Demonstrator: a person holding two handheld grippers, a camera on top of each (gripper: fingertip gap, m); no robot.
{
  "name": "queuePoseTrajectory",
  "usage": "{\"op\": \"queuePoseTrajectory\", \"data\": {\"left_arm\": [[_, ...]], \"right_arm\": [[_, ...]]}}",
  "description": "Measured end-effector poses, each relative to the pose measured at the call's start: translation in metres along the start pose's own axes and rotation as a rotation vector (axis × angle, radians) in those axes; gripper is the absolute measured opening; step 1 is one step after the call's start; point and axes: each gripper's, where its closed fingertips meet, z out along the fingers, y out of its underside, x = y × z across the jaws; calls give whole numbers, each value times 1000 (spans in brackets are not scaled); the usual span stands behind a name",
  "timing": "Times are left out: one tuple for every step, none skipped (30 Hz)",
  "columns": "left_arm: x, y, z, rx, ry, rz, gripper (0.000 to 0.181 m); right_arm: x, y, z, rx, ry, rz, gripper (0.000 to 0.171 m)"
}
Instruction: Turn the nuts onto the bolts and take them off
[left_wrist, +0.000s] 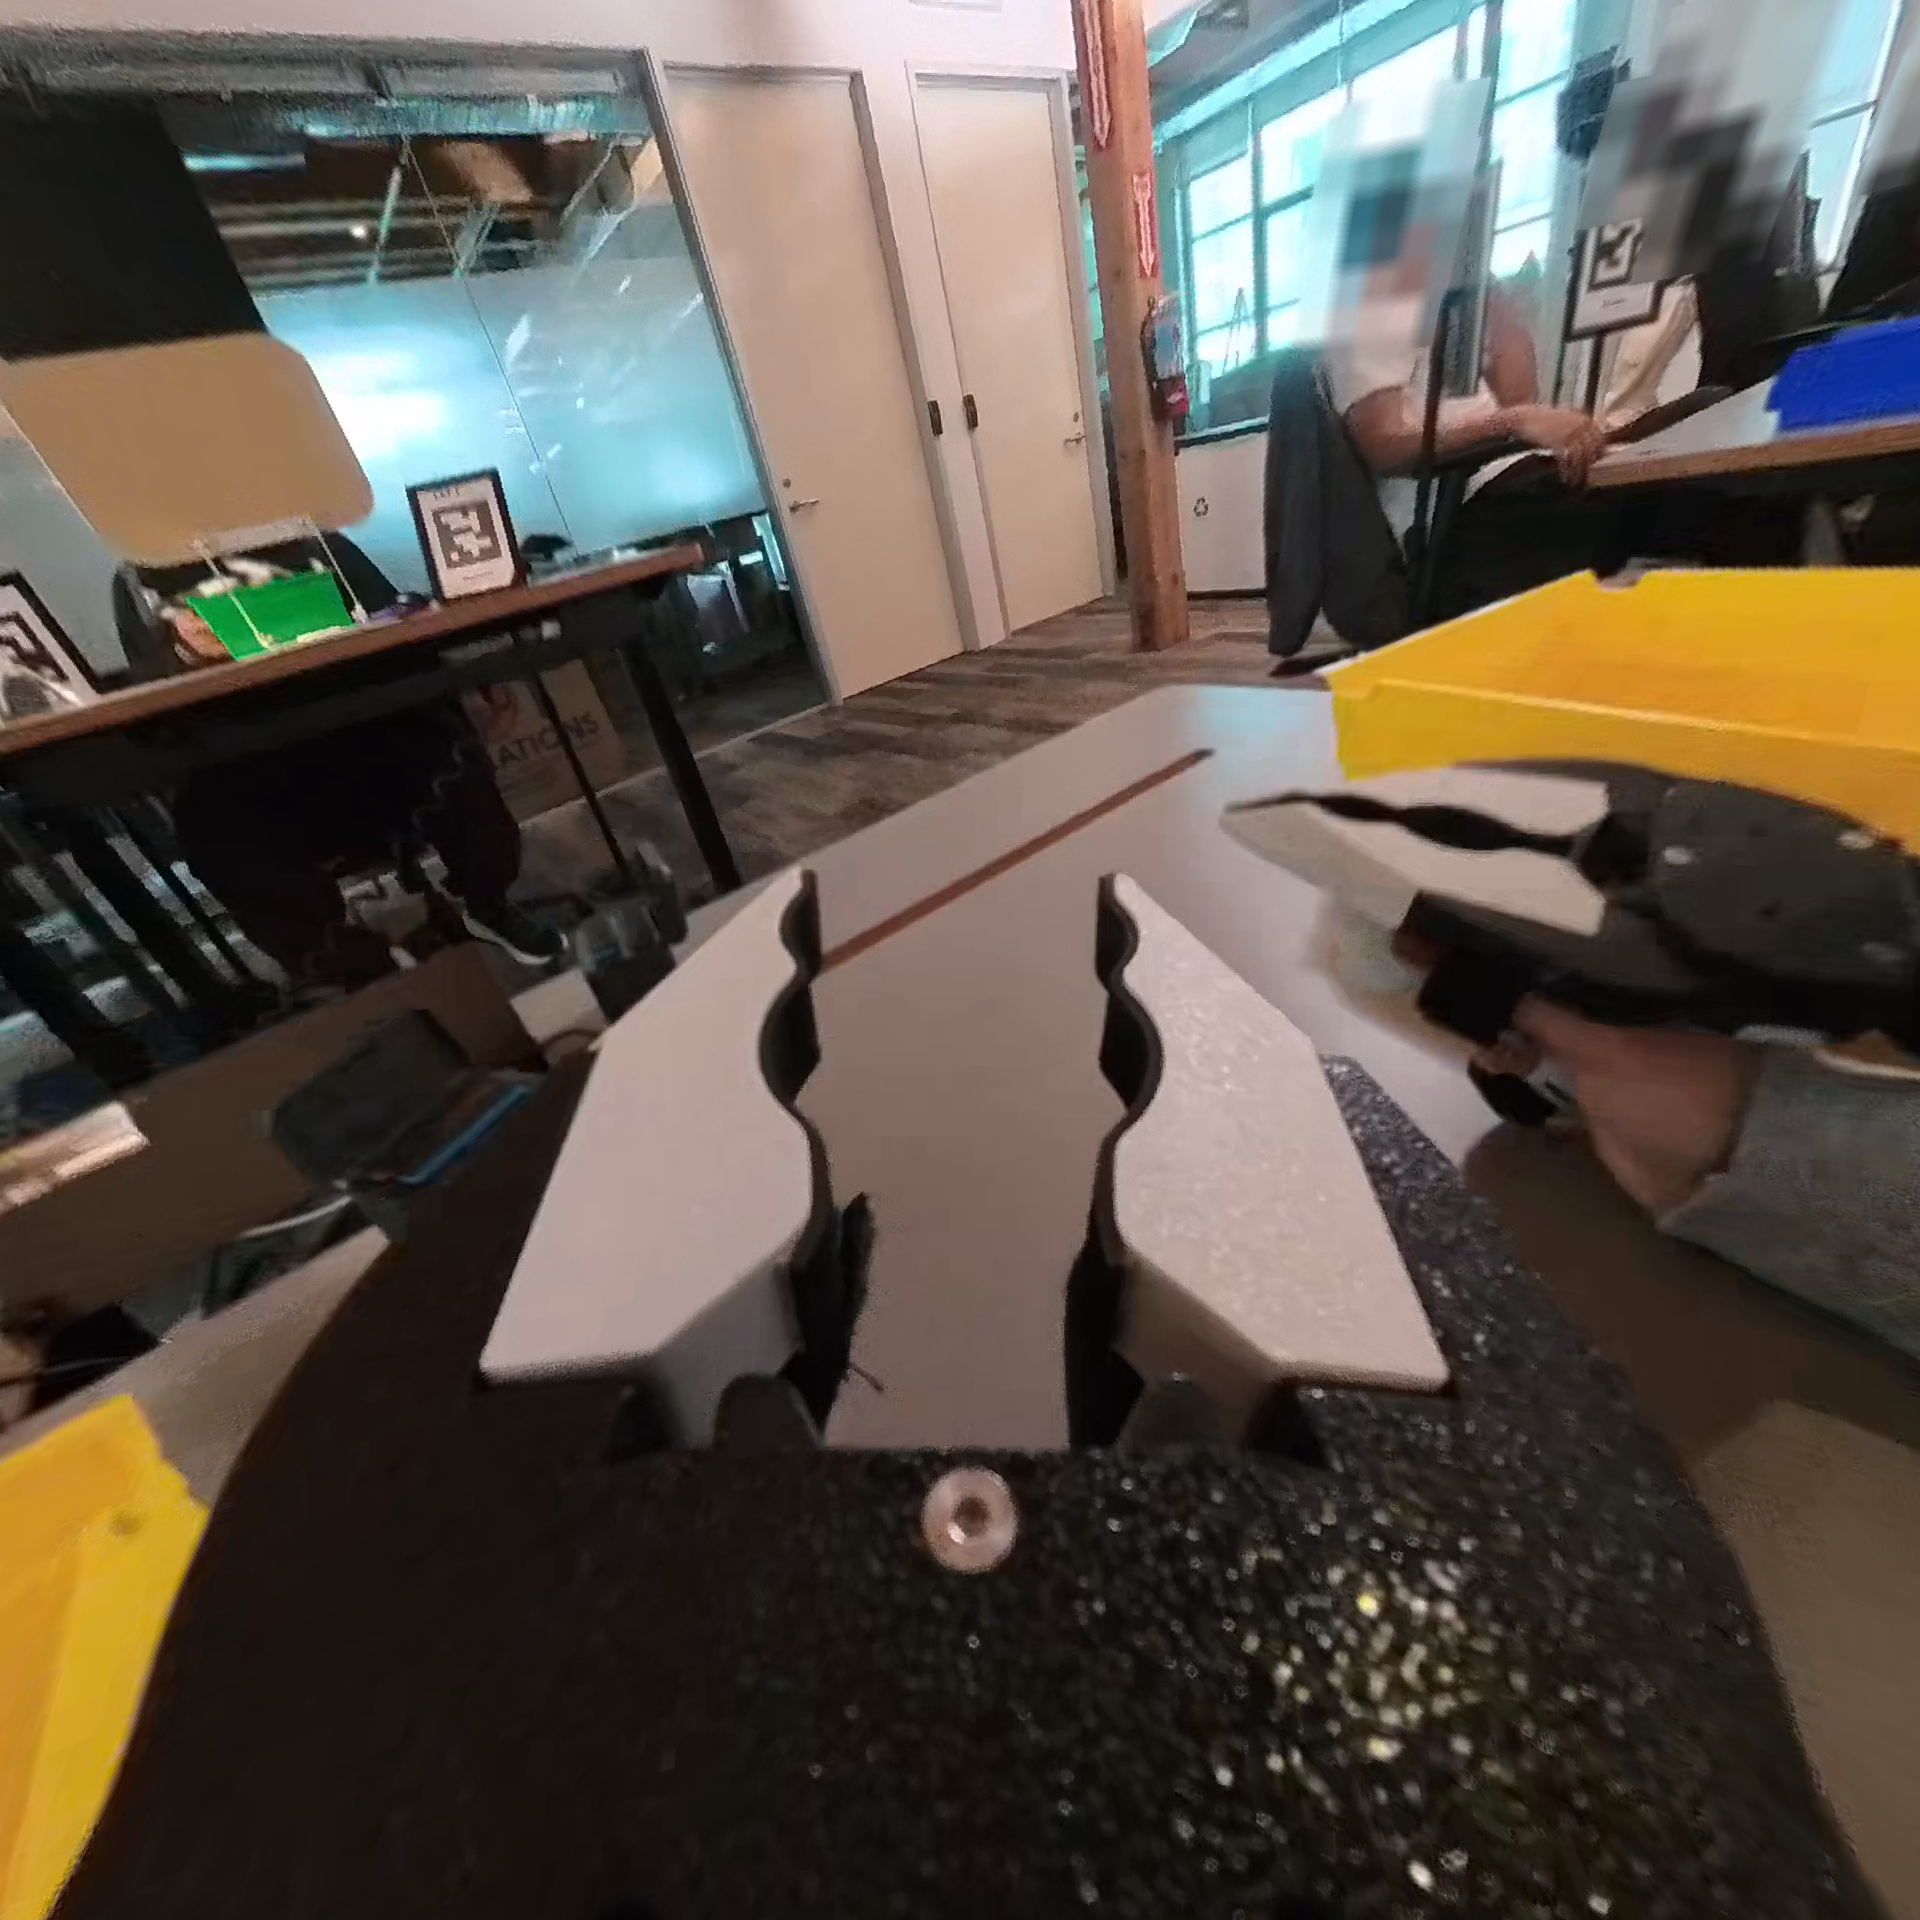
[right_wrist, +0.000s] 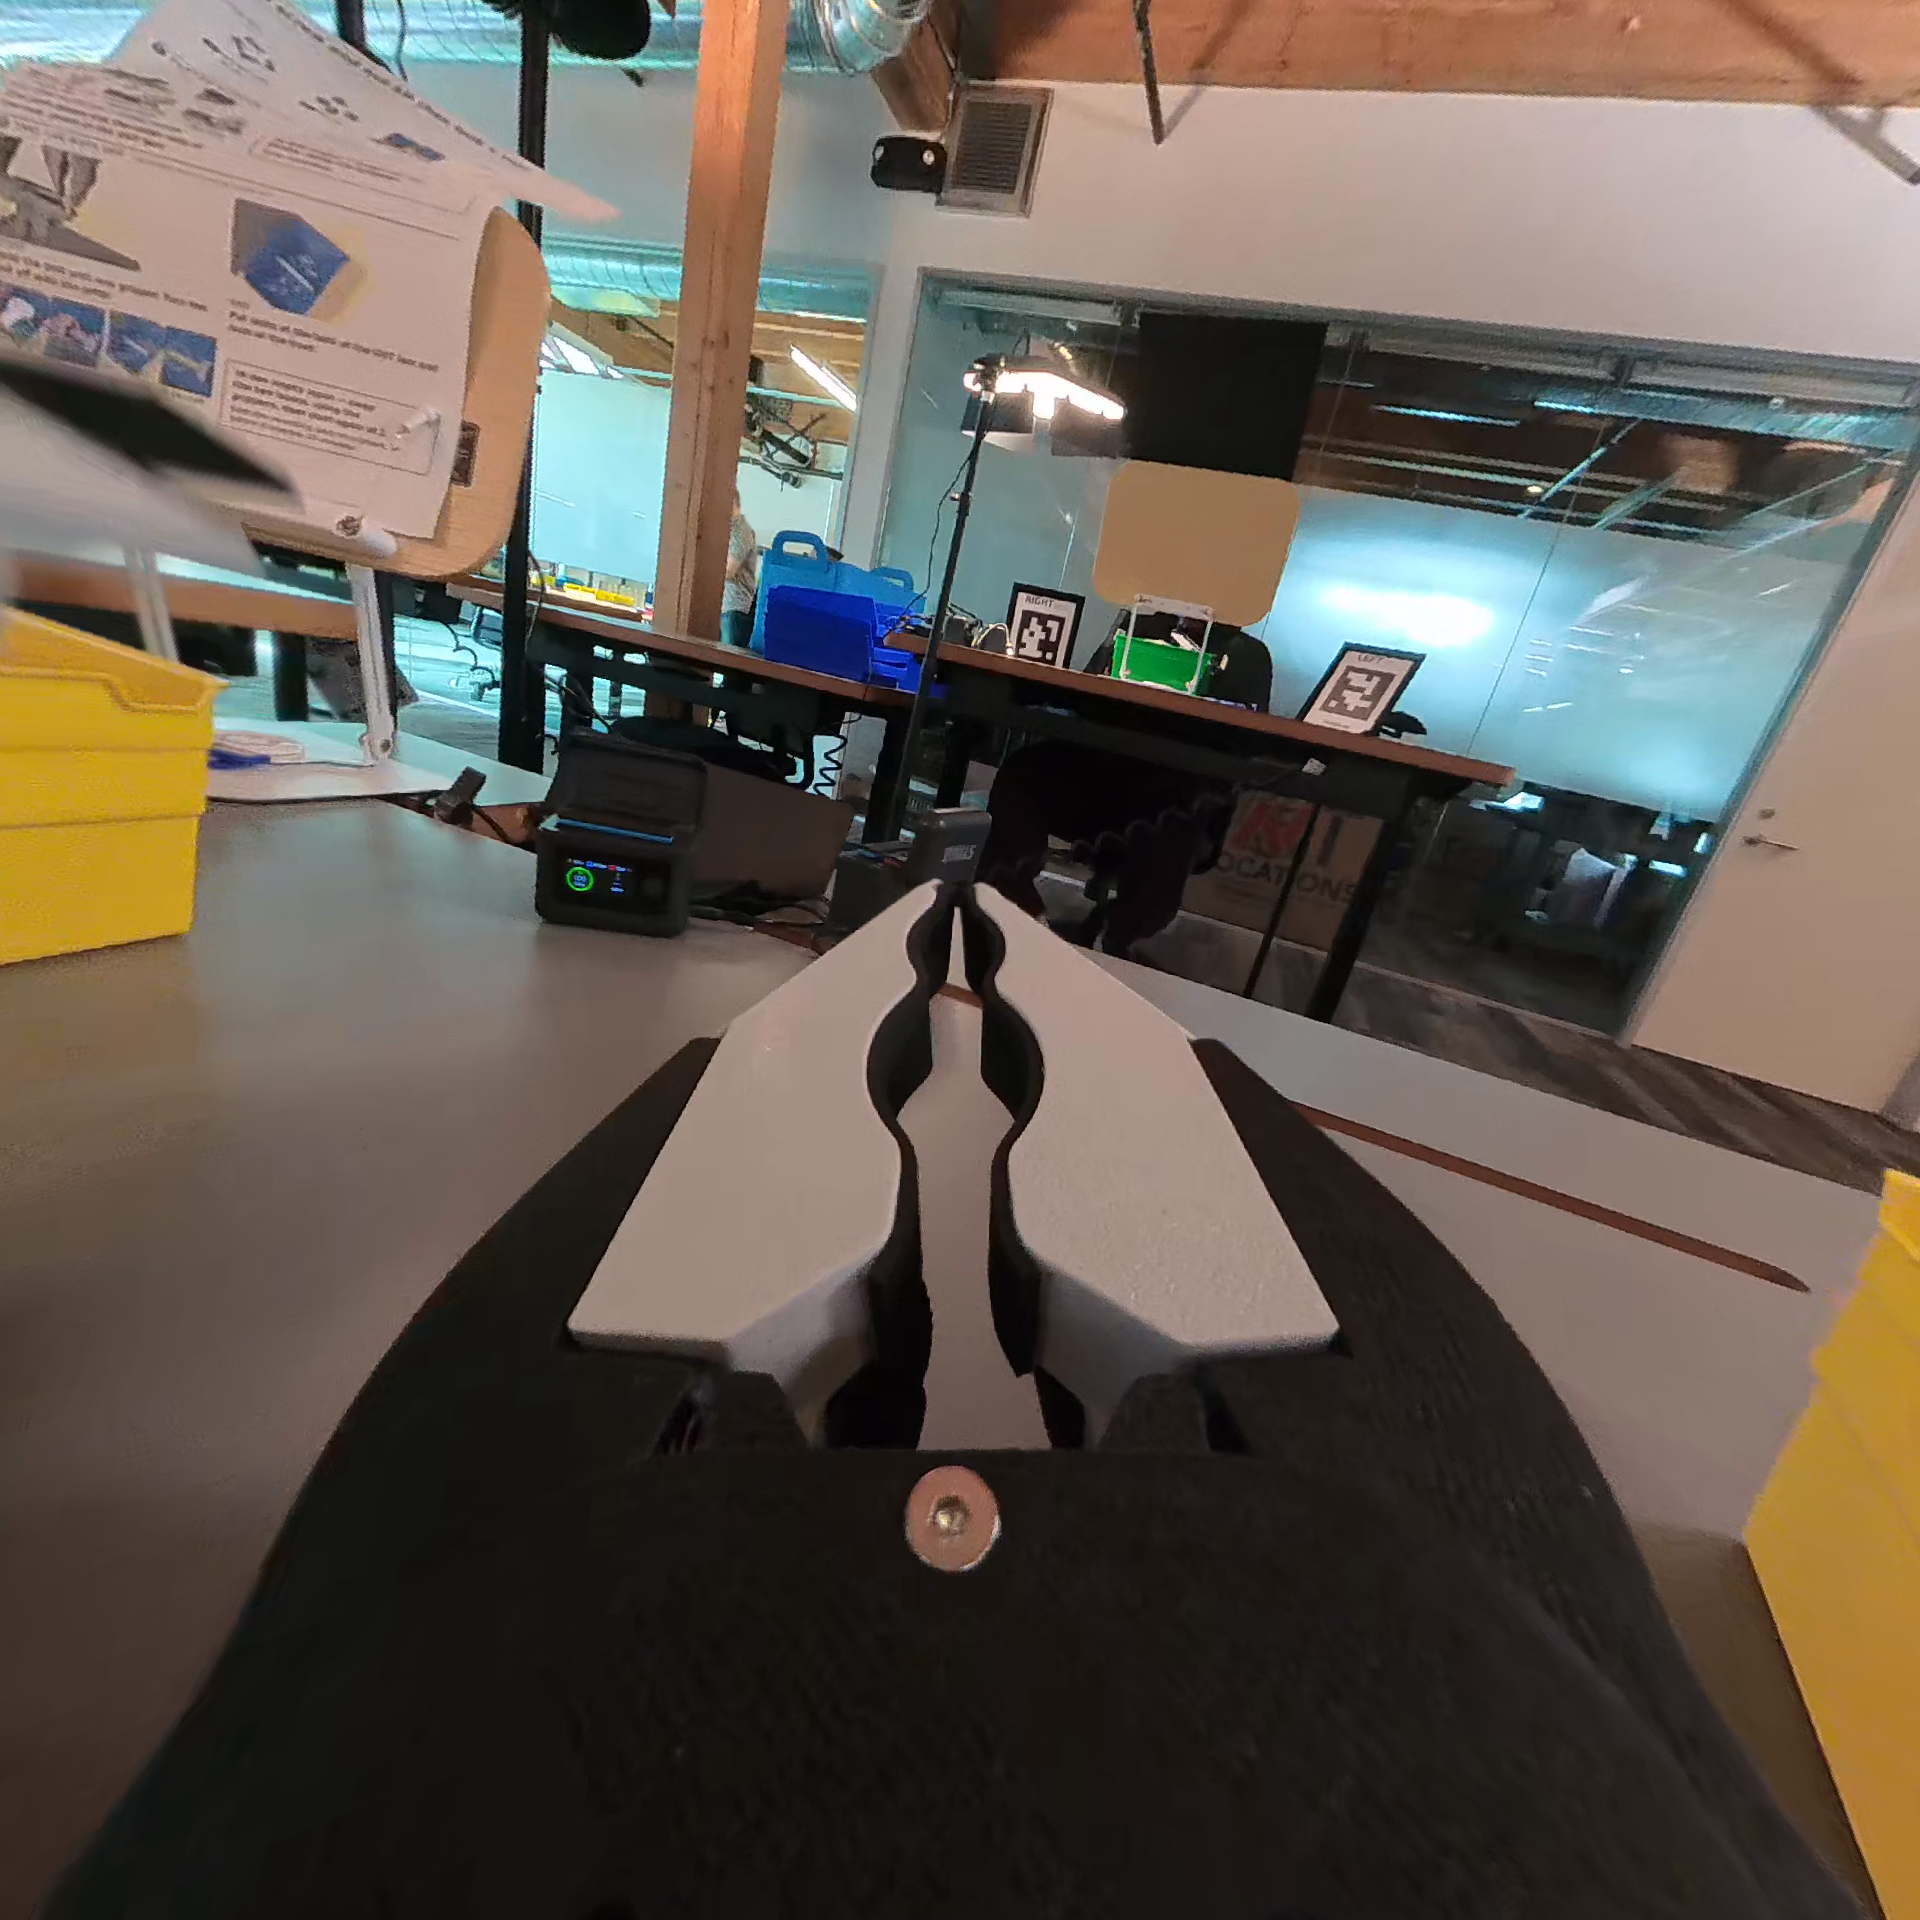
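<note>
Grey counter (right_wrist: 364, 1039) bare ahead, no nuts or bolts visible, so task unstarted: my left gripper (left_wrist: 961, 904) jaws wide, right gripper (right_wrist: 956, 899) jaws nearly closed, empty; next, probably search yellow bin (left_wrist: 1621, 675) at 2 o'clock.

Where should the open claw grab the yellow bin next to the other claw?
Probably the near wall, just under the rim, coming down from above. The yellow bin is open on top with thin walls, so one finger could go inside and one outside. It looks too wide to pinch whole. The left claw is open and empty.
</note>
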Motion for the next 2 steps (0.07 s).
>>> {"op": "queuePoseTrajectory", "data": {"left_arm": [[-4,-20,-11,11,-16,22,52],[-13,-36,-22,-3,-50,42,52]], "right_arm": [[-1,-1,0,6,-5,-1,0],[-3,-2,0,9,-10,2,0]]}}
